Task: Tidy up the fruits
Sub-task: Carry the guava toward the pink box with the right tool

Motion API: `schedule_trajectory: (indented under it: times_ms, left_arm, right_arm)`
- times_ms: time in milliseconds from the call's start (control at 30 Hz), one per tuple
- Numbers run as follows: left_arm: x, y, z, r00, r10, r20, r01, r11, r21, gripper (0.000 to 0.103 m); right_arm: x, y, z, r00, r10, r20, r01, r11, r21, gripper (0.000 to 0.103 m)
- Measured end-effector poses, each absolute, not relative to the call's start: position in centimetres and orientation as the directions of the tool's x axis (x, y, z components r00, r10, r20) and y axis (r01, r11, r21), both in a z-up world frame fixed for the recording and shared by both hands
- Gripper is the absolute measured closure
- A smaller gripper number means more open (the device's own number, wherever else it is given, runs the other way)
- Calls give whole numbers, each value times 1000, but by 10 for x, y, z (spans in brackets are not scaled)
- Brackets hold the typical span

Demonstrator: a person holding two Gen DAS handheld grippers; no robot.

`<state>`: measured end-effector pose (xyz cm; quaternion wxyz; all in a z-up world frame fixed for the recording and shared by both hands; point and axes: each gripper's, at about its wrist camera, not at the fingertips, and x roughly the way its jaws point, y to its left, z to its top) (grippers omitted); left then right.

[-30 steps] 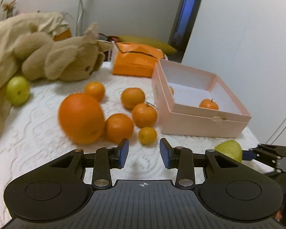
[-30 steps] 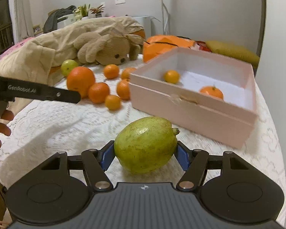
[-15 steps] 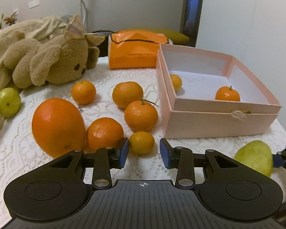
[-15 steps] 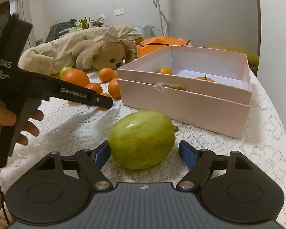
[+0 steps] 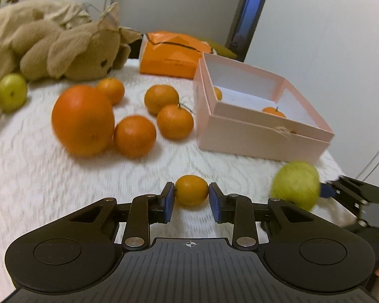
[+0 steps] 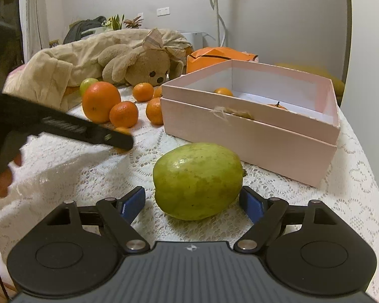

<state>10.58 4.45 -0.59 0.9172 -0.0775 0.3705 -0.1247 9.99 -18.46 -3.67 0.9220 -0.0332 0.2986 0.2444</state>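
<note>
White lace tablecloth [image 5: 50, 176] at centre frame: our left gripper [image 5: 191, 197] clasps a small orange fruit [image 5: 191, 189], our right gripper [image 6: 192, 202] gapes loosely around a green guava [image 6: 198, 180]; we judge both go next into the pink box [image 6: 250, 136].

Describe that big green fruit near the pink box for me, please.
The green fruit is a plump oval with smooth, yellowish-green, faintly speckled skin and a small stub at one end. It lies on its side on the white lace cloth, just in front of the pink box. The right tool sits open around it, its left pad clearly apart.

White lace tablecloth [image 6: 353, 176]; matt pink cardboard box [image 6: 252, 136]; plush bear [image 6: 149, 68].
</note>
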Motion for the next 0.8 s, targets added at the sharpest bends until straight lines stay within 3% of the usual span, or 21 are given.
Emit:
schedule_trajectory:
  times_ms: [233,433,633,800]
  left_arm:
    - [89,48,-10,695,-292,-657,160,954,-254,69]
    - [82,44,-10,700,-280,-656,187,960,-211,69]
    - [85,55,-13,700,-321,-638,166,942,-292,69]
    - [93,53,-10,679,-315,-663,150,944,-294,68]
  right_arm:
    - [100,-188,-36,691,430,-581,-493,868,56,20]
    - [104,-201,-36,668,484,-565,-506,852,132,19]
    - [109,-183,-34,658,445,-608,-499,862,90,6]
    - [107,-177,-34,655,412,-633,-489,870,60,6]
